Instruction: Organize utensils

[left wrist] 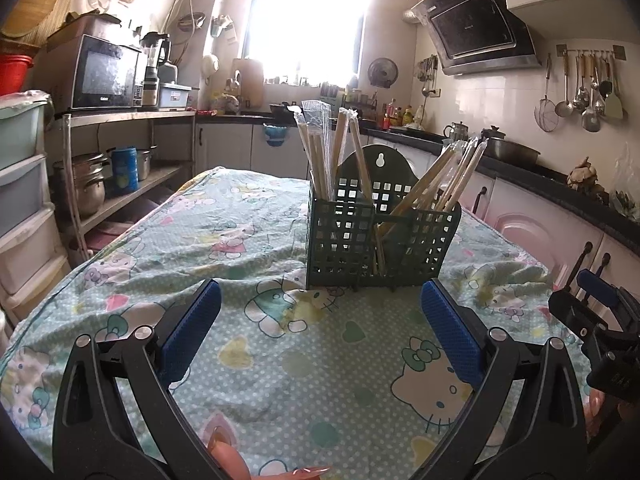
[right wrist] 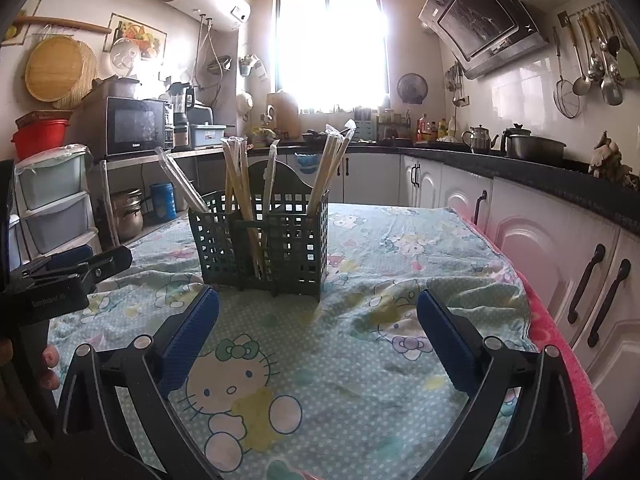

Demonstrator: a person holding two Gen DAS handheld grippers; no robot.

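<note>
1. Left wrist view: a dark green lattice caddy (left wrist: 380, 236) stands upright on the cartoon-print cloth (left wrist: 224, 232), with wrapped chopsticks (left wrist: 320, 148) upright in its left compartment and more leaning right in the other. The left gripper (left wrist: 320, 320) gapes wide and holds nothing; the caddy sits at 12 o'clock, just beyond its blue pads (left wrist: 192, 332).
2. Right wrist view: the caddy (right wrist: 260, 240) lies at 11 o'clock of the right gripper (right wrist: 318, 328), apart from it. This gripper is also spread wide and empty.

A table under a cartoon-cat tablecloth (left wrist: 248, 216) carries a green lattice utensil caddy (left wrist: 380, 236) holding wrapped chopsticks (left wrist: 320, 152).
</note>
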